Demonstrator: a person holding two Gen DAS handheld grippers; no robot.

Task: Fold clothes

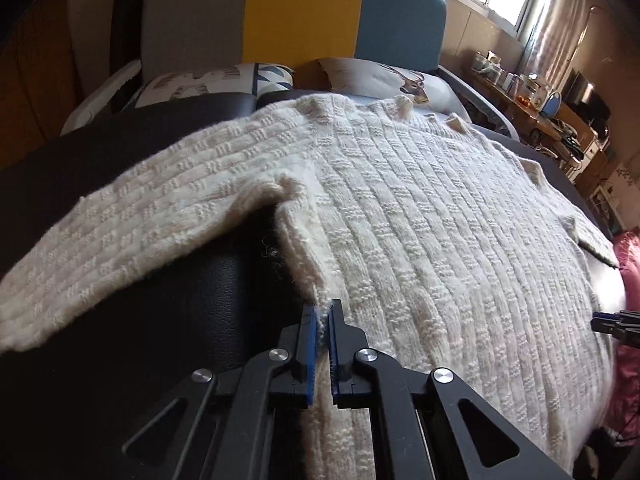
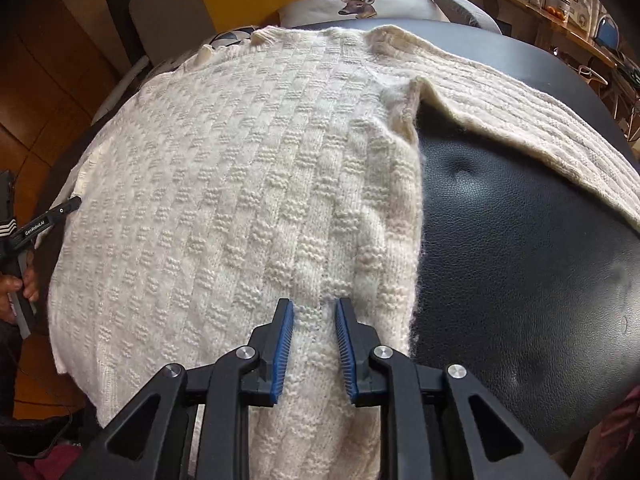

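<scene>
A cream knit sweater (image 1: 420,216) lies spread flat on a black leather surface (image 1: 120,312), one sleeve (image 1: 120,236) stretched out to the left. My left gripper (image 1: 323,309) is shut on the sweater's left bottom hem corner. In the right wrist view the sweater (image 2: 240,184) fills the middle, its other sleeve (image 2: 540,120) stretched to the right. My right gripper (image 2: 314,305) straddles a ridge of hem fabric, jaws partly closed with knit between the blue pads (image 2: 282,348). The right gripper's tip shows at the left wrist view's right edge (image 1: 616,322); the left gripper shows at the left edge (image 2: 48,220).
Pillows (image 1: 208,80) and a grey, yellow and blue headboard (image 1: 296,12) stand behind the sweater. A cluttered desk (image 1: 540,100) is at the far right under a window. Pink fabric (image 1: 630,264) lies at the right. Black leather (image 2: 520,280) shows right of the sweater.
</scene>
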